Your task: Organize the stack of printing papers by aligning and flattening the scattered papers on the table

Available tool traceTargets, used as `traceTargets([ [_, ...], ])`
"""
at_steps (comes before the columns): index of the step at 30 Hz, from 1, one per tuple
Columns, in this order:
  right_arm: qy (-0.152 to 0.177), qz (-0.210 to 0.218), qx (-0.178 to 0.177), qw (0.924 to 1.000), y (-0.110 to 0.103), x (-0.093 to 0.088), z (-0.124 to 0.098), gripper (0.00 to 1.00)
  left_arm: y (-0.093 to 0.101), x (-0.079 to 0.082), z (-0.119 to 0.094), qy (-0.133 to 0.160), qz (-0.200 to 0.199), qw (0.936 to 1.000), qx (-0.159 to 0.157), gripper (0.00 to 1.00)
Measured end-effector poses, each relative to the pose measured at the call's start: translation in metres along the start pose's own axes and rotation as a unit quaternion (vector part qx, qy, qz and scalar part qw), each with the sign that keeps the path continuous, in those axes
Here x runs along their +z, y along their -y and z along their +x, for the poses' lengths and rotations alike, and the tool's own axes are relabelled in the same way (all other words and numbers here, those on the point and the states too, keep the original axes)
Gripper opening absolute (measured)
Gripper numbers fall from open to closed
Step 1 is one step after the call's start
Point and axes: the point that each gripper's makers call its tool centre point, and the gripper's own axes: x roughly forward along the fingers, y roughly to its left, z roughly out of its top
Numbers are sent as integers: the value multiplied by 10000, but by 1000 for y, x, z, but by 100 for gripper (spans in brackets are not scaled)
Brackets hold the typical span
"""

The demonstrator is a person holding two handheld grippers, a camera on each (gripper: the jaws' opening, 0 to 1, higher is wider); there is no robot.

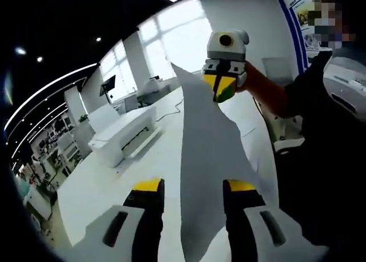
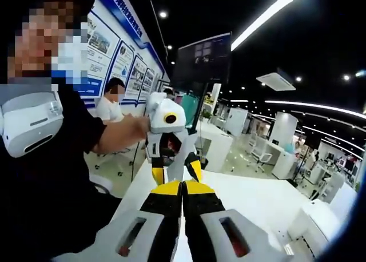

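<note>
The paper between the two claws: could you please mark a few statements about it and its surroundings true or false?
1. The right claw is shut on the paper. True.
2. The left claw stands open. True.
3. The paper lies flat on the table. False: it is held up above it.
4. A white printer sits on the table. True.
5. The printer is black. False: it is white.

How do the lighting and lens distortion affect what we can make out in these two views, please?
Left gripper view: bright windows wash out, the held paper looks grey in backlight, and the table curves with fisheye. Right gripper view: ceiling light strips glare against a dark ceiling, and the paper is edge-on, barely visible.
</note>
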Motion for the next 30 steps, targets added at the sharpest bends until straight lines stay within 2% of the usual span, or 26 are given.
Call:
traceTargets([
  [3, -12, 11, 50, 10000, -3, -2, 2, 0, 11, -6, 3, -110, -99, 9995, -275, 38],
  [7, -19, 21, 106, 9999, -6, -4, 4, 0, 24, -11, 6, -211, -341, 9973, -623, 23],
  [12, -34, 25, 141, 9999, -8, -7, 6, 0, 30, -14, 7, -239, -429, 9955, -815, 7],
  [16, -26, 37, 105, 9999, -7, -9, 6, 0, 37, -14, 6, -201, -475, 9942, -941, 6],
  [22, -2, 69, -32, 10000, -2, -11, 6, 0, 31, -15, 7, -122, -906, 9927, -790, 6],
  [30, -37, 183, -136, 9997, 5, -15, 7, 0, 30, -16, 7, -114, -836, 9939, -705, 6],
])
